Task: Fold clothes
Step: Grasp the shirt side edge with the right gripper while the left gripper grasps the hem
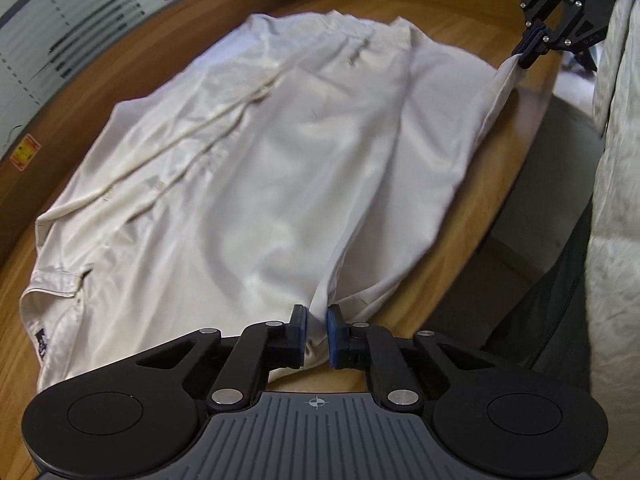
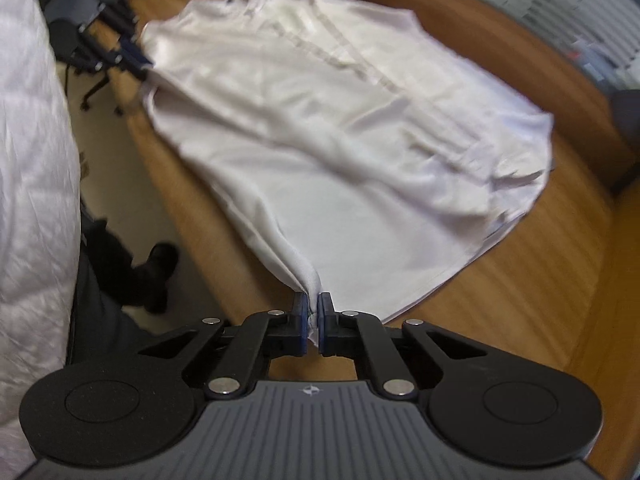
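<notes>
A white shirt (image 1: 248, 168) lies spread on the wooden counter (image 1: 460, 208), its near edge pinched at one end by the left gripper (image 1: 316, 336) and, seemingly at a corner, by the right gripper (image 2: 313, 326), both fingers clenched on cloth.

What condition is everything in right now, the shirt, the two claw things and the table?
White shirt: spread on the table, near edge pinched up at two spots.
Left gripper: shut on the shirt's edge.
Right gripper: shut on the shirt's edge.
Wooden table: shirt lying across it.
</notes>
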`<state>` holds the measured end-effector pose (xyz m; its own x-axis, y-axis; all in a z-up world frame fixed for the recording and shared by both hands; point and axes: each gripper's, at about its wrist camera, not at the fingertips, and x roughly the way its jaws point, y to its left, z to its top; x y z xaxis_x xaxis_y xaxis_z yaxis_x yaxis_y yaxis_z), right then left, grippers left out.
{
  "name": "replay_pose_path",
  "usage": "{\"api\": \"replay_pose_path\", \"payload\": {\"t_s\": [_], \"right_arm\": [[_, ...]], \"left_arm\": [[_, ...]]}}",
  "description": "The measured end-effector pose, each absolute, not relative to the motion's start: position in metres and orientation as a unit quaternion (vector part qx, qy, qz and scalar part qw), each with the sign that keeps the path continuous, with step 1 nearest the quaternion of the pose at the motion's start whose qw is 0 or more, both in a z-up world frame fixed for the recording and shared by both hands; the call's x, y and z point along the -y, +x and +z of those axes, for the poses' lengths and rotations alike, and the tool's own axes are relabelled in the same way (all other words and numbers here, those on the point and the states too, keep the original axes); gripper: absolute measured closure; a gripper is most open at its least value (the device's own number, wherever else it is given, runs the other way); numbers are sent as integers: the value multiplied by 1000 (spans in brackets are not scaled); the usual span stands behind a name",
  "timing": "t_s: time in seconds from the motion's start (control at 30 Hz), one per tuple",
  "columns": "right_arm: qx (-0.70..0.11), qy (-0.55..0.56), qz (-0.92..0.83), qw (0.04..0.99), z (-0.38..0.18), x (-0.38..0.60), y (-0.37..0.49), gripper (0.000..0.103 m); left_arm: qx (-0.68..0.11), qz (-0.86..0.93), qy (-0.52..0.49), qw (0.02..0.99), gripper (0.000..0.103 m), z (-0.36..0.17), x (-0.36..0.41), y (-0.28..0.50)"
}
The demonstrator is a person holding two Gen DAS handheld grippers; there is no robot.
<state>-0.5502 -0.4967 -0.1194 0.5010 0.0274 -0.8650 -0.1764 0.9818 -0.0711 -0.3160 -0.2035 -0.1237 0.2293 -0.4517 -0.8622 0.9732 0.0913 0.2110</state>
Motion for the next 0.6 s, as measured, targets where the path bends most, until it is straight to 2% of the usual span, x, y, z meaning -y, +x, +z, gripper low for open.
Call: {"api": "replay_pose_path", "payload": {"t_s": [0.3, 0.6], "right_arm": [[-453, -93, 11, 887, -89, 524, -515, 98], [-451, -97, -48, 886, -87, 565, -458, 98]], "left_arm": [[-314, -529, 388, 687, 93, -98, 224, -276], [-329, -530, 367, 690, 95, -87, 255, -222]]}}
